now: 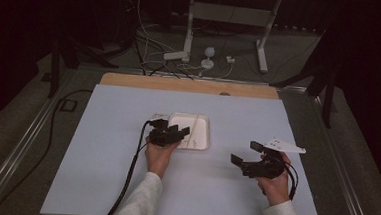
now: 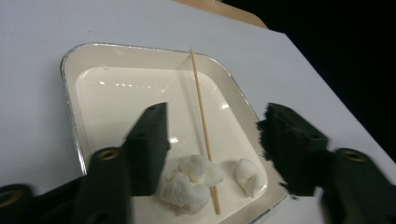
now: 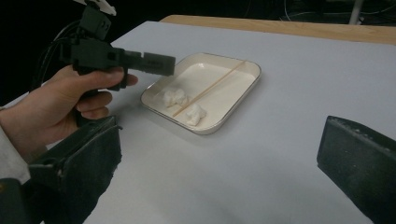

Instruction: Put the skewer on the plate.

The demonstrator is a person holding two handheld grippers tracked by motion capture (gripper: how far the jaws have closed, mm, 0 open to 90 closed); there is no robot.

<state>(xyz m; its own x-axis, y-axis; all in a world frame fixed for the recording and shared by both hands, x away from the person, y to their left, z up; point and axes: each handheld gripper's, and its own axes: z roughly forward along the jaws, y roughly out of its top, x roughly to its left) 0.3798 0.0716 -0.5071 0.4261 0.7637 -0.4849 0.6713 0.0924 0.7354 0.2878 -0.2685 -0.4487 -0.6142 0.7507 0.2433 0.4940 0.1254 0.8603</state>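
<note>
A white, square-cornered tray (image 1: pixel 207 121) lies mid-table. Inside it a thin wooden skewer (image 2: pixel 201 119) runs lengthwise, with a cluster of white fluffy lumps (image 2: pixel 189 181) at the near end and a smaller lump (image 2: pixel 247 175) on the skewer's other side. My left gripper (image 1: pixel 181 133) hovers over the tray's near left corner, open, its jaws either side of the lumps and above them (image 2: pixel 215 112). My right gripper (image 1: pixel 246 152) is held open over bare table to the right of the tray. The right gripper view shows the tray (image 3: pixel 224 122), skewer (image 3: pixel 210 88), lumps (image 3: pixel 173 97) and left gripper (image 3: pixel 150 63).
The pale blue-white tabletop (image 1: pixel 106 147) ends in a wooden strip (image 1: pixel 190 85) at the back. Beyond it, on the dark floor, lie cables and white stand legs (image 1: pixel 187 42). A black cable (image 1: pixel 129 174) trails from the left gripper toward the front edge.
</note>
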